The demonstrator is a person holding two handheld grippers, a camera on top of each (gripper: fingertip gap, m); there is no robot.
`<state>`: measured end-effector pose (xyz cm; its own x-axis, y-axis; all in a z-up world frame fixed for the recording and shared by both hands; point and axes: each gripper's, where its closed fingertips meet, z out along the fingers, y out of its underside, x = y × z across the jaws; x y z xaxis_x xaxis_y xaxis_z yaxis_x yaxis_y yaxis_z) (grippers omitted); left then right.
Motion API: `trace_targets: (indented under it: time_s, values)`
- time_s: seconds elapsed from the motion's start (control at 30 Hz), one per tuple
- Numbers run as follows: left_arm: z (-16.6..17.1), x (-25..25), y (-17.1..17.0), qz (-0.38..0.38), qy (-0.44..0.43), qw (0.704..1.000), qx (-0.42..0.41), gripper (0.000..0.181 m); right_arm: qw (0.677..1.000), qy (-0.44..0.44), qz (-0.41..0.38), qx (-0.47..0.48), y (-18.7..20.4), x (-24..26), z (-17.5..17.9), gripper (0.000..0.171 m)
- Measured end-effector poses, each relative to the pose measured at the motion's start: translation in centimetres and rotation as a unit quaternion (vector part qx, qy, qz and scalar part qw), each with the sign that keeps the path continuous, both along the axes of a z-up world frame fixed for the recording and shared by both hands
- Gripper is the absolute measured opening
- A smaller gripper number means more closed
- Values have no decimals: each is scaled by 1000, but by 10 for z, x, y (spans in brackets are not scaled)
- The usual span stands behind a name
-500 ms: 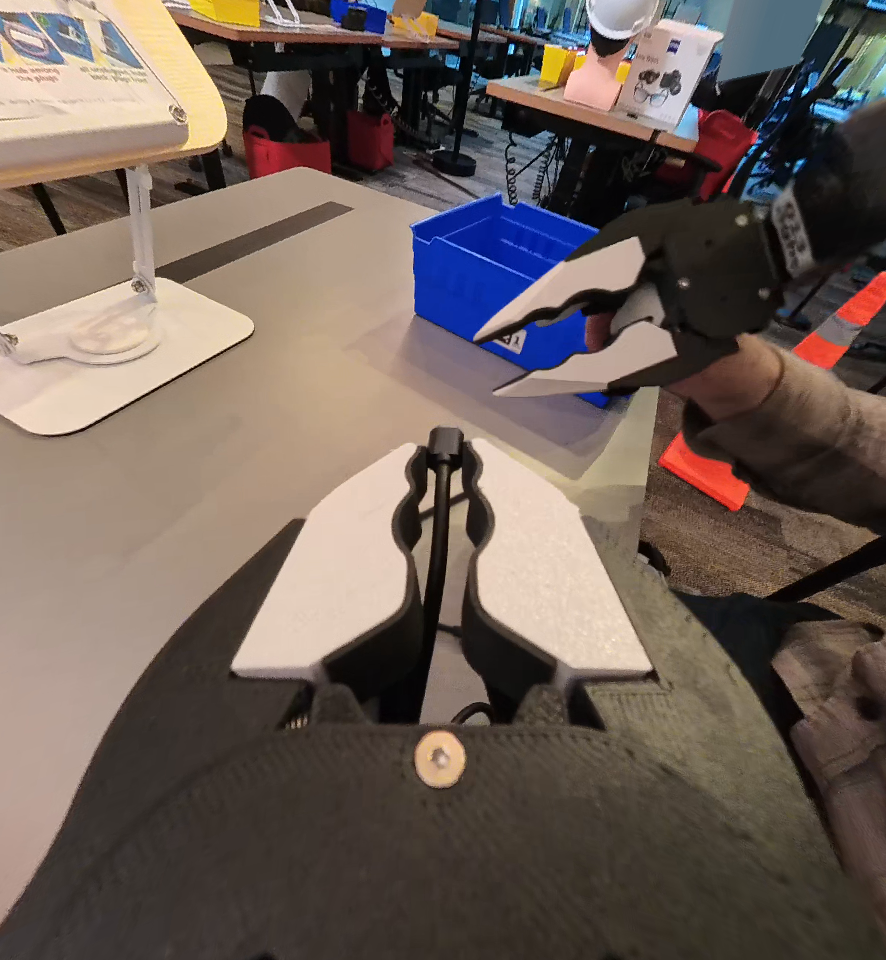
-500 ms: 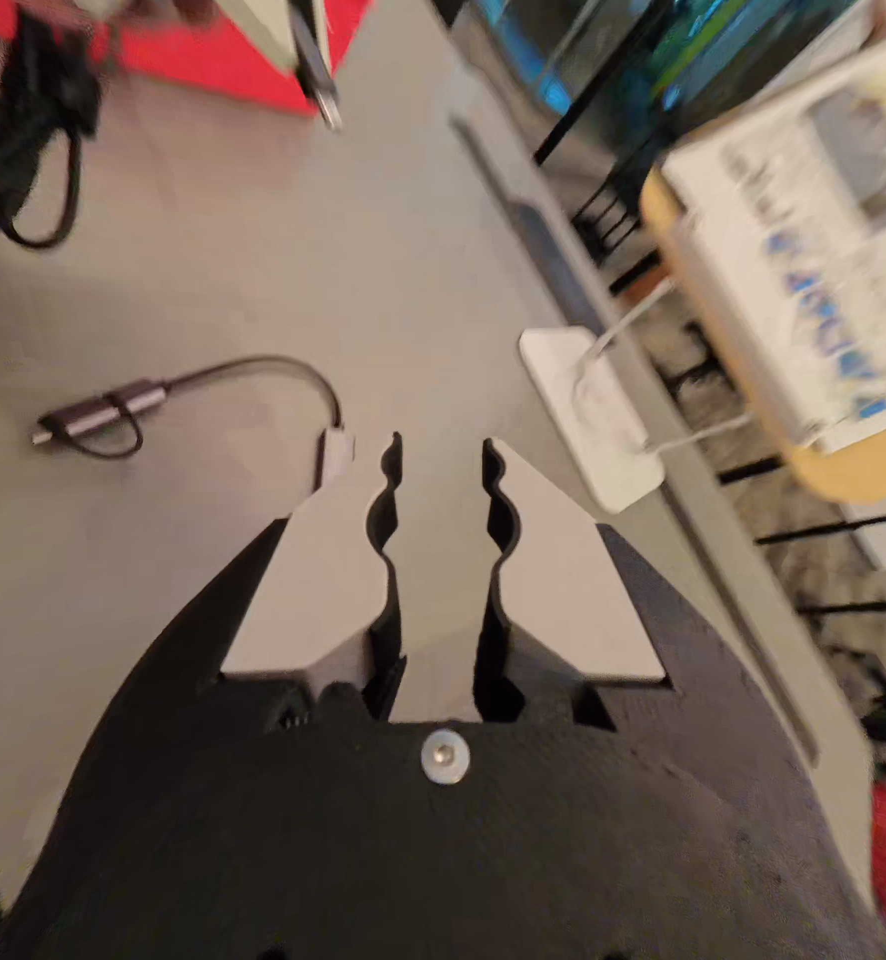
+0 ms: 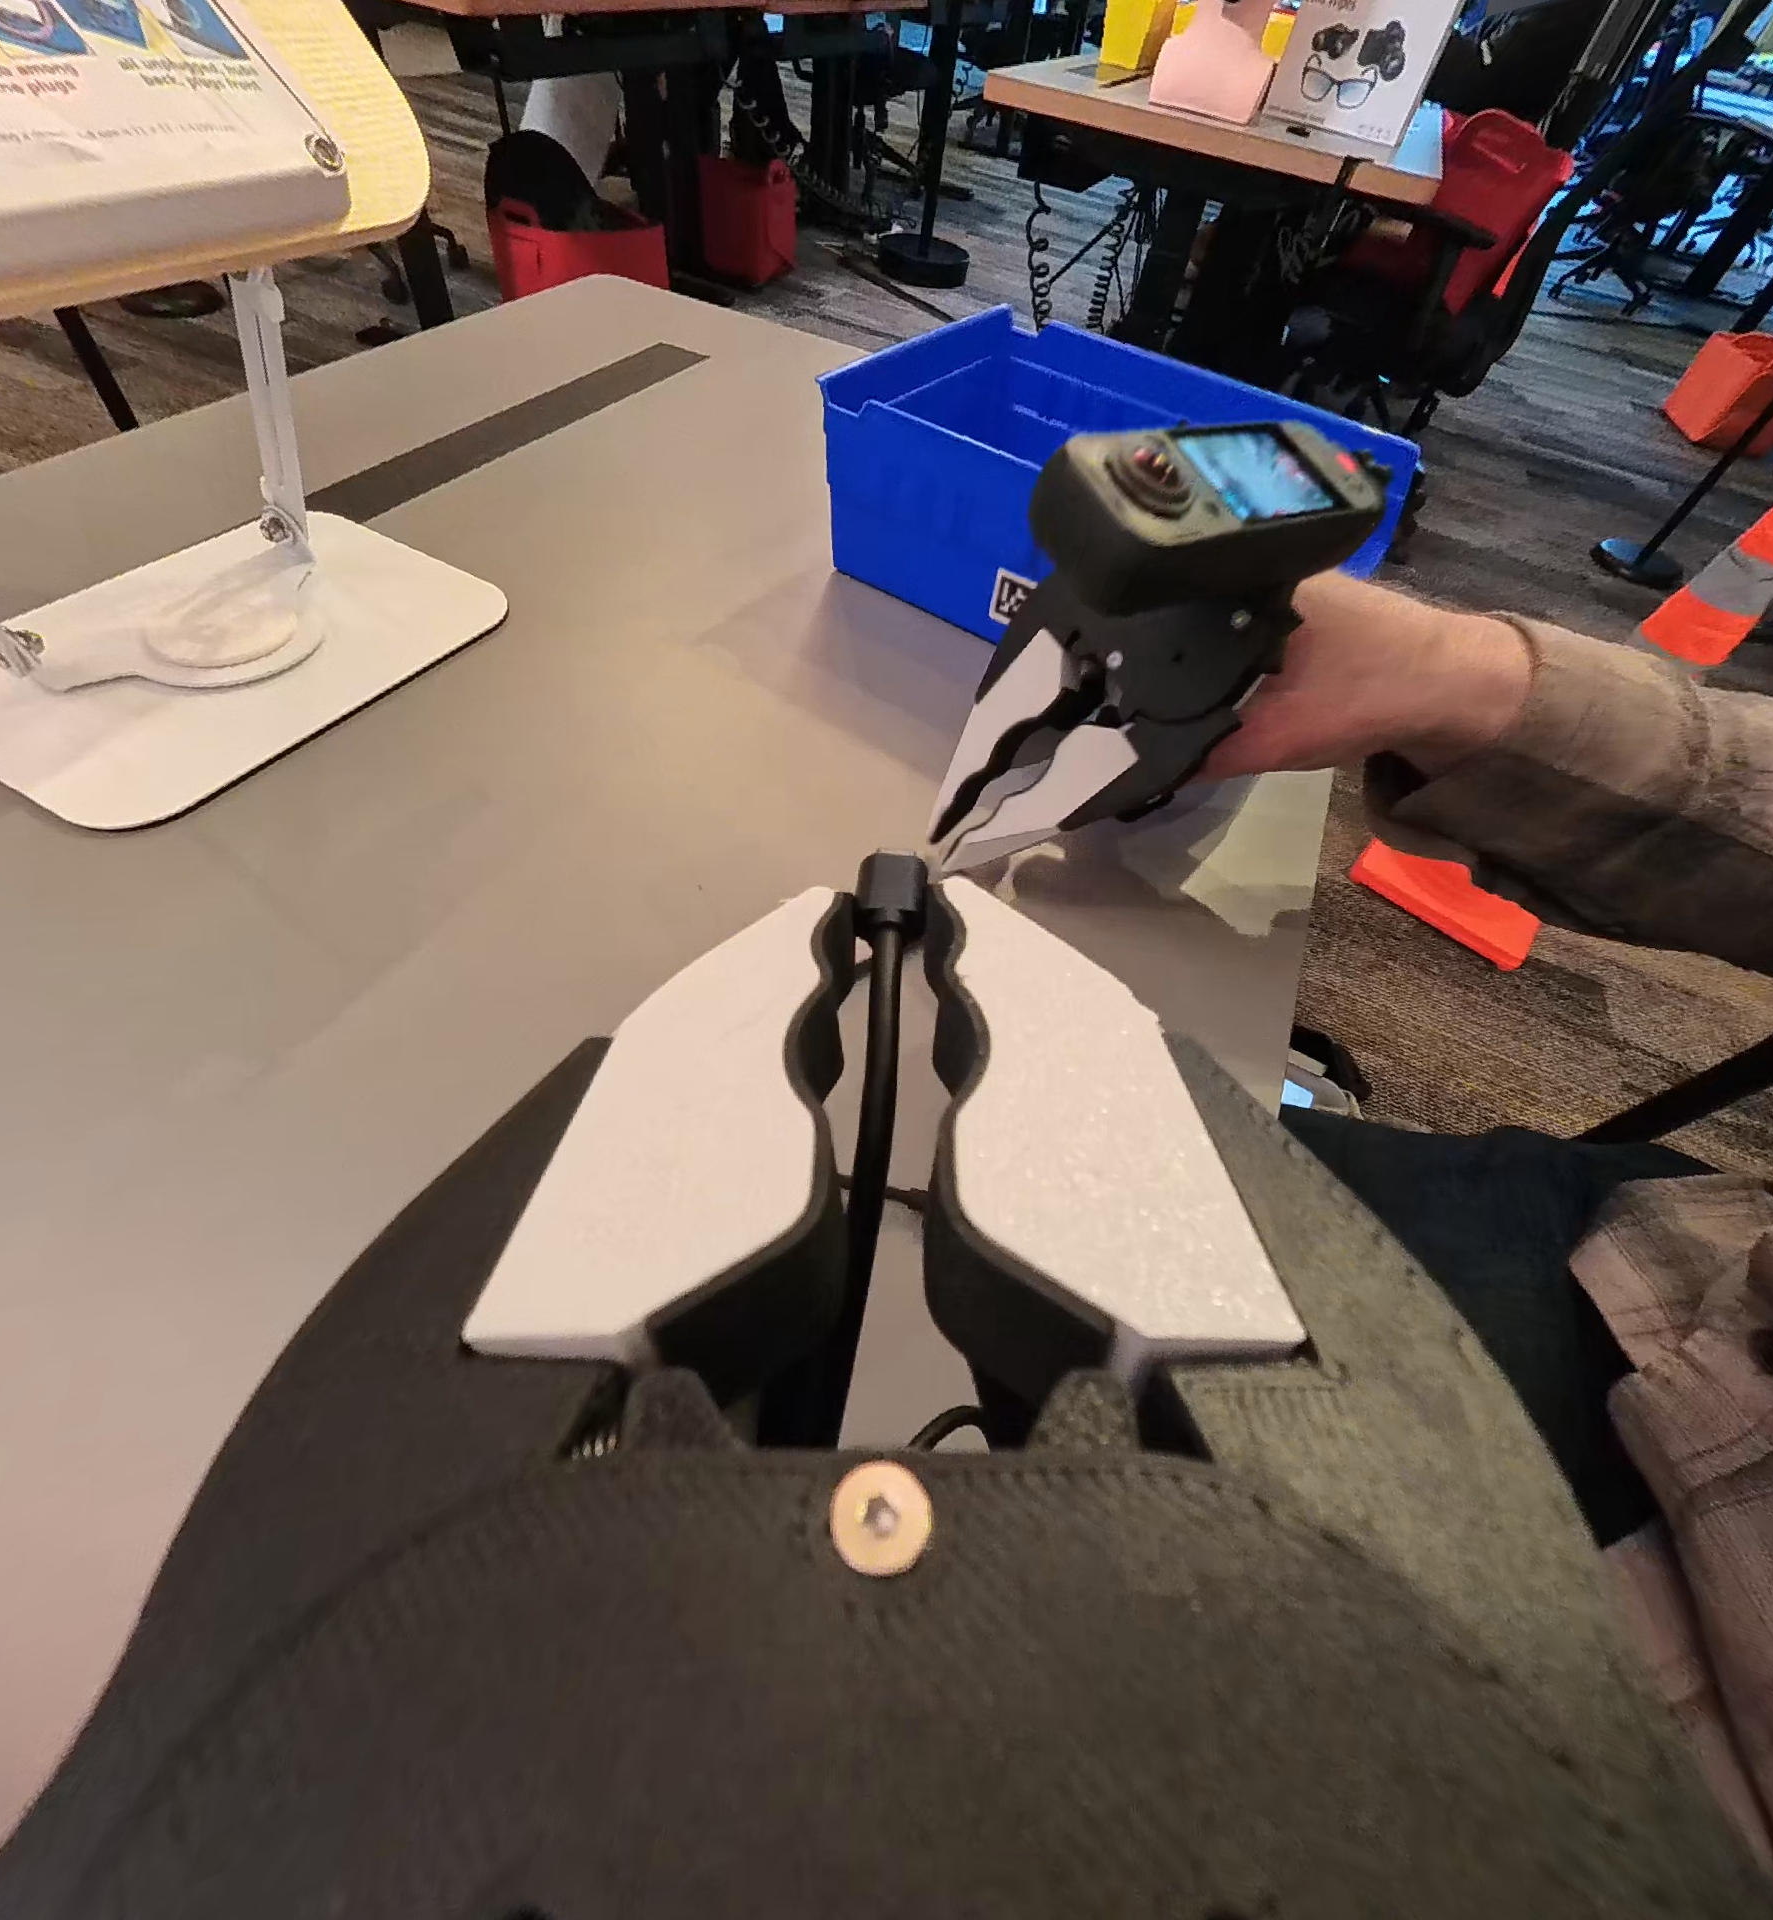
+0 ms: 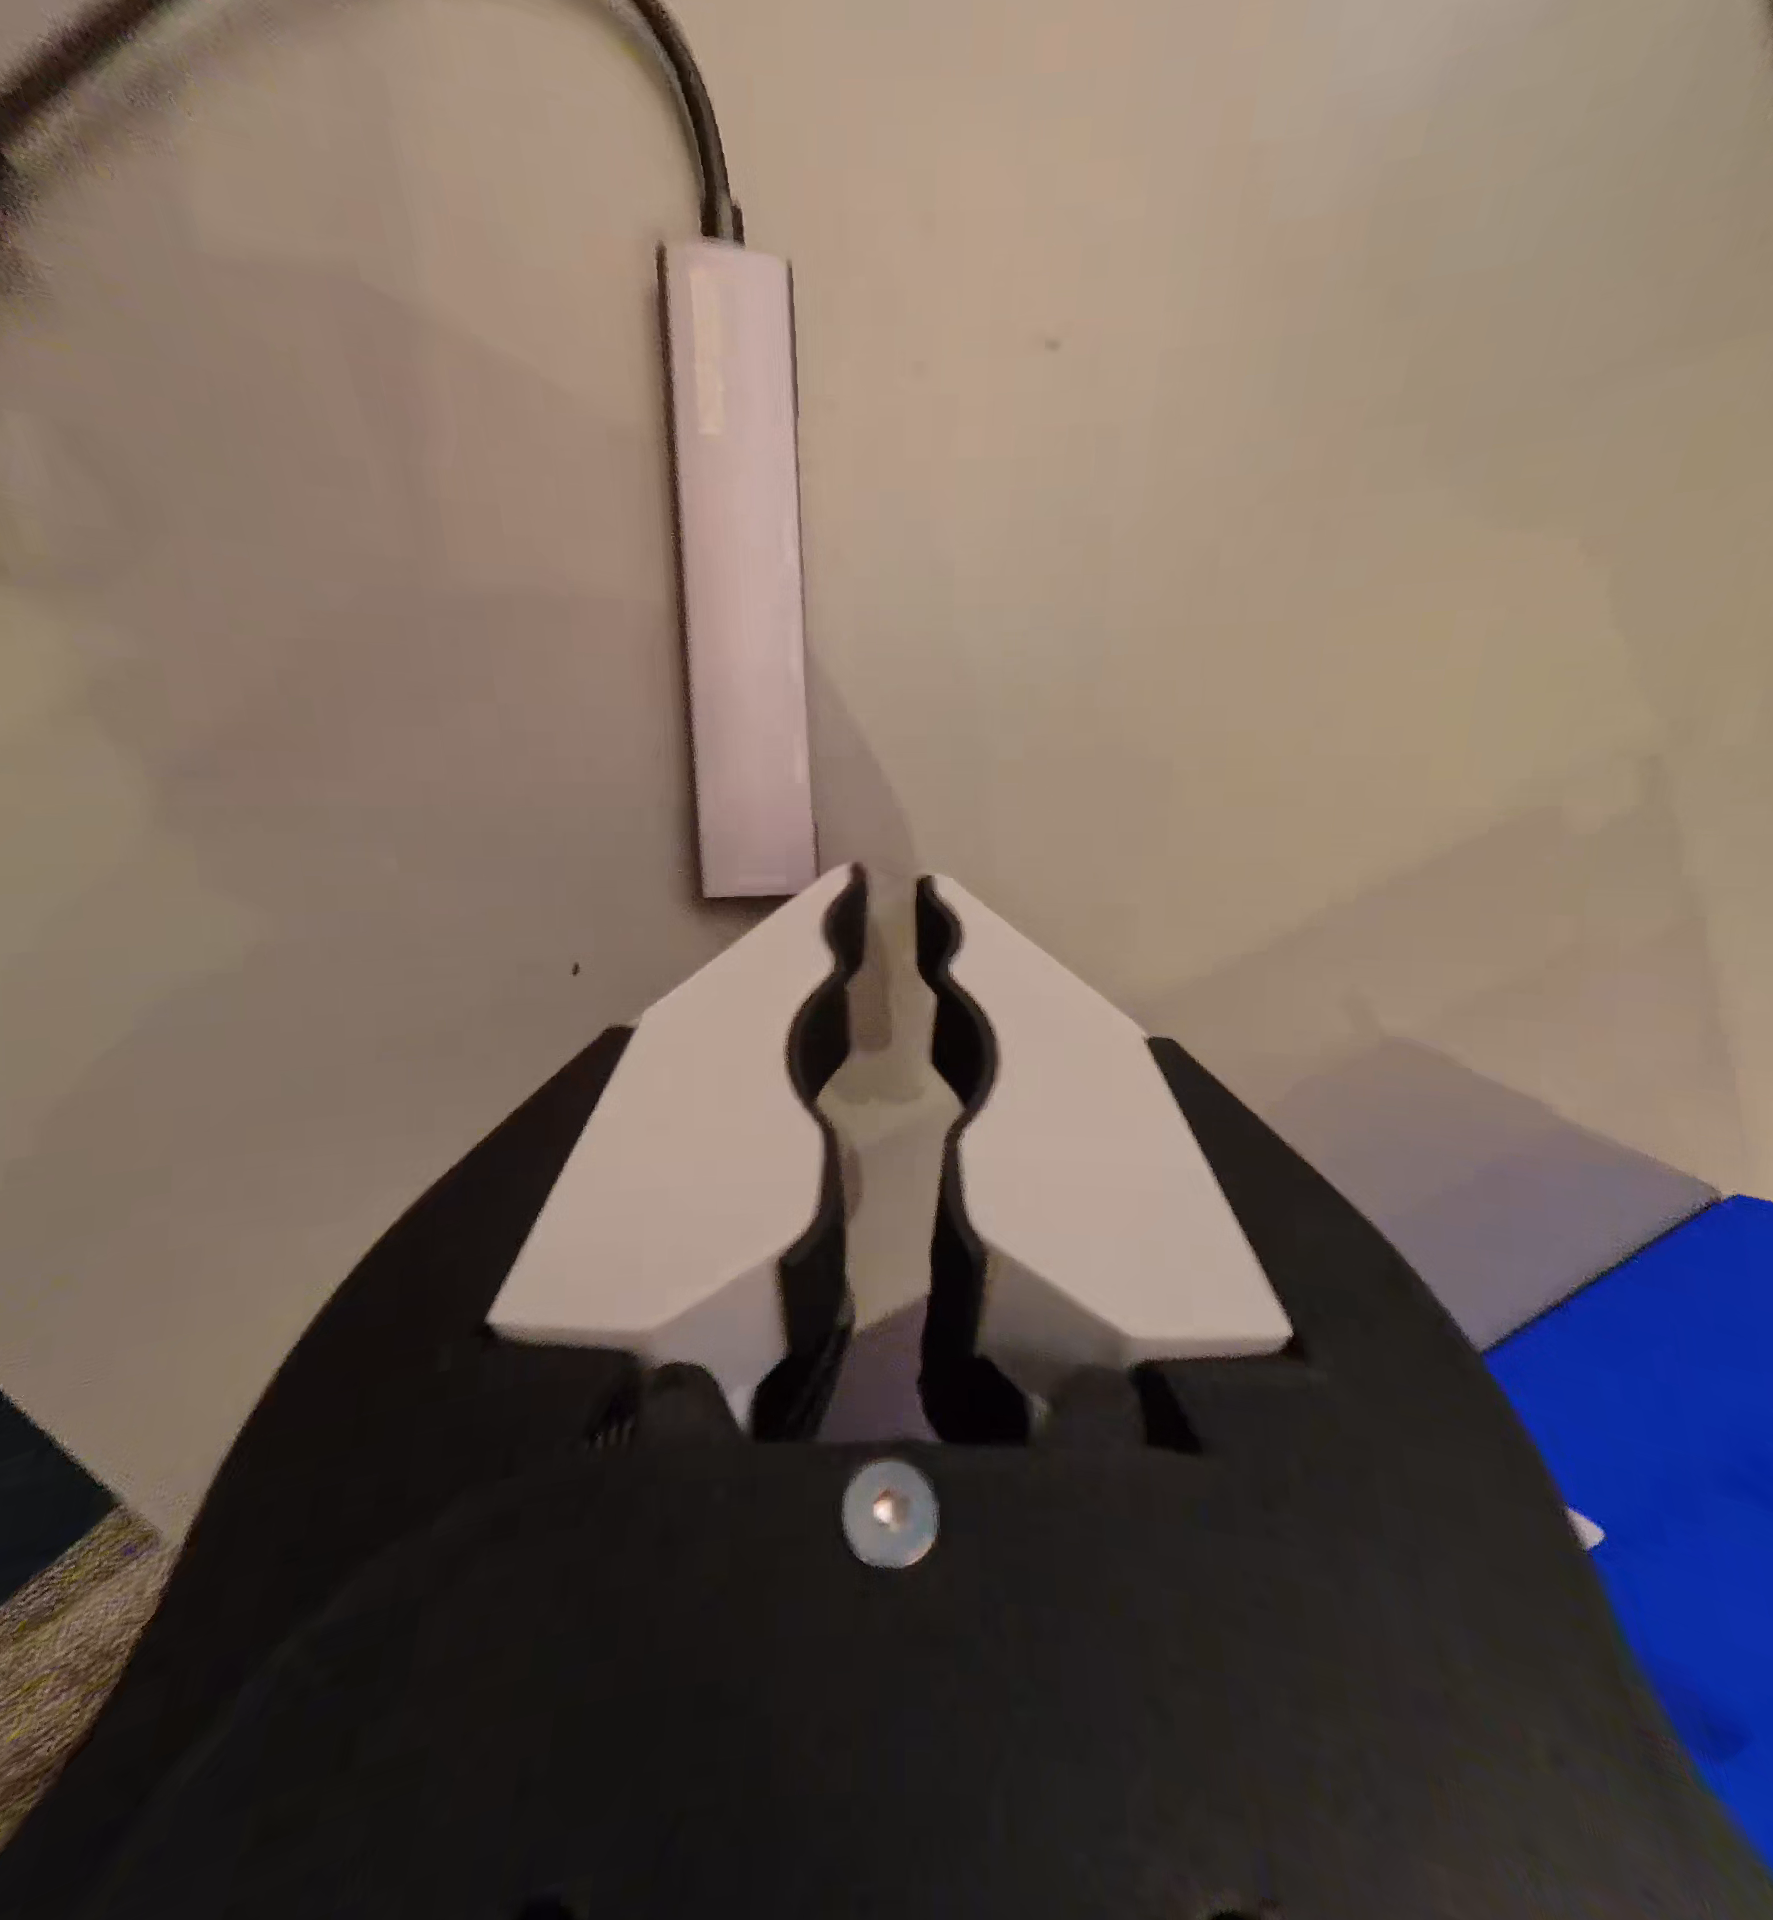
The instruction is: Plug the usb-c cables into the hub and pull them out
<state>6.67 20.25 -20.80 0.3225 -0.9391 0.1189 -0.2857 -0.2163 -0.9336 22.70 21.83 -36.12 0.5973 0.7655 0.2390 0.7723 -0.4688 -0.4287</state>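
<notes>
Grey and mostly bare, the bench (image 3: 238,1039) sits in a busy workroom with other tables and red bags behind it; a blue bin (image 3: 965,488) stands at its far edge and a white stand (image 3: 207,665) with a tilted board off to one side. The left claw (image 3: 890,902) is pinched nearly closed on a black usb-c cable (image 3: 877,1060), gripping the plug body right at its fingertips so the plug points forward, with the cord trailing back between the fingers. The right claw (image 3: 949,836), seen from the left wrist view, comes in from the right in a person's hand (image 3: 1381,675), its tips just beside the held plug; its jaws are narrowed to a slim gap with nothing visibly between them. In the right wrist view that same claw (image 4: 887,883) points down at the hub (image 4: 742,571), a slim pale bar lying flat on the bench with its own dark lead (image 4: 695,114) curving off its far end; the near end of the hub lies just past the fingertips. I judge this the lead-up to an insertion: the cable is in hand but not yet plugged. The next move likely calls for the right claw to steady the hub while the left lines the plug squarely with a port, which these views do not show clearly.
</notes>
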Motion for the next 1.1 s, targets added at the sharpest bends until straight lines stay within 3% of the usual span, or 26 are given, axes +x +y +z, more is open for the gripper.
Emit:
trace_targets:
  time_s: [0.27,0.47,0.57,0.7,0.77,0.9,1.1]
  values:
    - [0,-2,0,2,0,1000,4,12,995,36,54,-78,-37,-36,-1,0]
    - [0,-4,-3,1,1,1000,5,12,954,169,172,-178,-93,-103,12,14]
    - [2,-6,-5,1,2,1000,9,12,952,164,202,-162,-92,-111,16,20]
    - [6,-13,-8,3,2,1000,13,12,950,72,297,-63,-78,-107,25,30]
    - [7,-16,-9,4,1,1000,14,12,931,17,364,-20,-70,-107,30,47]
    - [6,-19,-11,4,3,1000,13,12,867,-56,495,2,-62,-111,21,59]
    - [7,-21,-14,-2,2,1000,15,12,794,-63,602,-58,-79,-124,3,49]
